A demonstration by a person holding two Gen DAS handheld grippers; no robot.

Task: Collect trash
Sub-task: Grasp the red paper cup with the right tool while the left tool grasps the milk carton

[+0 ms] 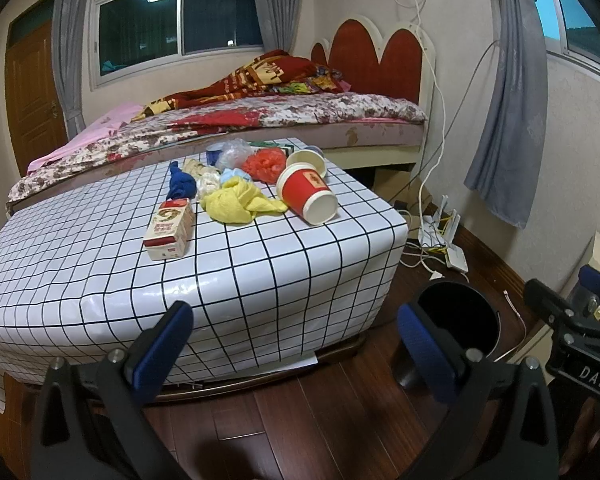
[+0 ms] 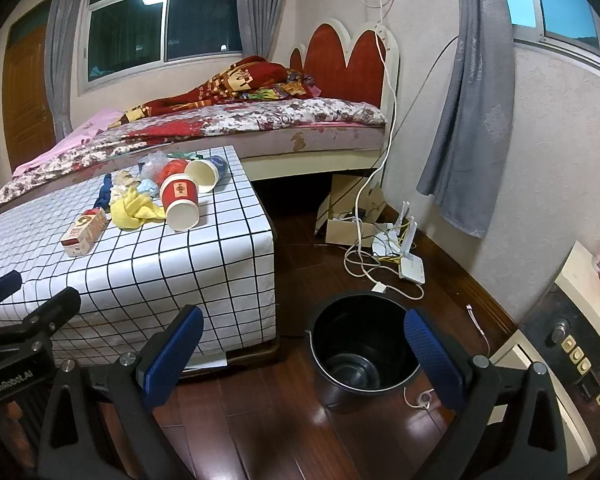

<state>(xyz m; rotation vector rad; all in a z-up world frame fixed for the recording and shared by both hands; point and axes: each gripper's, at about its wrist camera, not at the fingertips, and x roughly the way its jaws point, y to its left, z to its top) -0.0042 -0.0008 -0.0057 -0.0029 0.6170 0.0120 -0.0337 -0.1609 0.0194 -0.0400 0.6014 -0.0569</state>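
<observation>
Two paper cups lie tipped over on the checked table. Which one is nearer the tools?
The red cup, mouth toward the cameras beside the yellow cloth. The cream cup lies behind it, nearer the bed.

A bed (image 2: pixel 260 120) with a red headboard (image 2: pixel 340 56) fills twelve o'clock. Grey curtain (image 2: pixel 468 100) hangs at two o'clock. White routers (image 2: pixel 408 256) lie on the floor beneath it.

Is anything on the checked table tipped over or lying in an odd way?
Yes. The red paper cup lies on its side, mouth toward the table edge, and the cream paper cup behind it is tipped too. Nothing looks spilled.
</observation>
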